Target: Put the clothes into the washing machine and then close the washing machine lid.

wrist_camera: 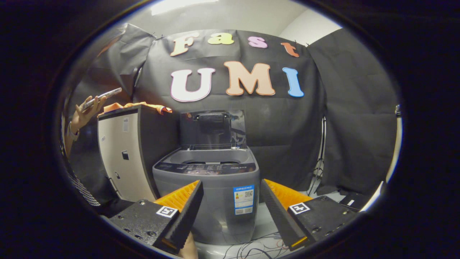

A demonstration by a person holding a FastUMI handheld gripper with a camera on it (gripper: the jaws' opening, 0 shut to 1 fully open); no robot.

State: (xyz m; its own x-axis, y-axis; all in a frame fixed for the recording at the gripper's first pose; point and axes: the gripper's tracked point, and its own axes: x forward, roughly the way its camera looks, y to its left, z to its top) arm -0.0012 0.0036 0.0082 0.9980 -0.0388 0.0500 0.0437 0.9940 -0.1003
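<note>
Ahead of me: grey top-loading washing machine (212, 187), lid (212, 128) raised upright against the black cloth wall; to its left a pale cabinet (120, 154) with orange clothes (143, 106) lying on top; beside that, a person's hand (84, 113) holding up a phone (101, 97); loose cables (251, 248) on the floor at the machine's base. My gripper (231, 189) — fingers spread wide, grasping nothing, touching nothing — frames the machine's front, with the clothes well beyond the left finger.

One washing machine (206, 180), one cabinet (124, 154) — two fingers (187, 212).
</note>
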